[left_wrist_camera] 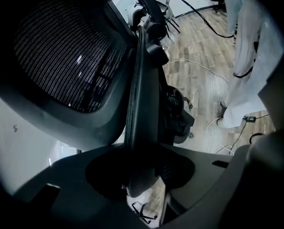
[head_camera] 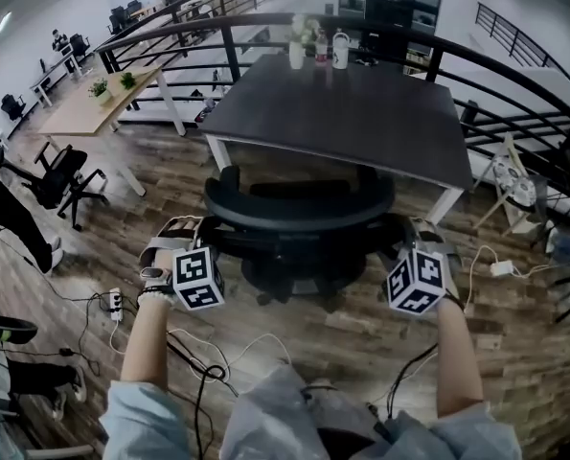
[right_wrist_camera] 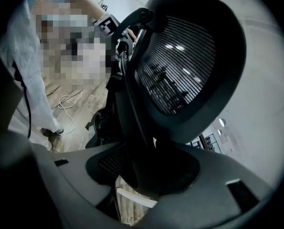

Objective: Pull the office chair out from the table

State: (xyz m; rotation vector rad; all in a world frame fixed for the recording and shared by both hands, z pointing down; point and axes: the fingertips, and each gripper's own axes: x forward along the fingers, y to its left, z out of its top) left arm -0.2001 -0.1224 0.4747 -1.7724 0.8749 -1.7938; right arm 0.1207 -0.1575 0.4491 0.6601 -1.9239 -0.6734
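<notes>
Nearest: left gripper (head_camera: 174, 240) and right gripper (head_camera: 426, 240), each pinching one side edge of the black mesh-backed office chair (head_camera: 299, 209), which sits straight ahead between them, both equally close. Beyond: dark grey rectangular bench (head_camera: 361, 123), chair seat at its near edge; withdrawal likely runs toward the person.

I'm in an open-plan office (an upper level, going by the railing (head_camera: 232, 51)): an office chair (head_camera: 299, 209) at a dark table (head_camera: 342, 113), further desks (head_camera: 93, 113) and swivel chairs (head_camera: 59, 175) beyond.
</notes>
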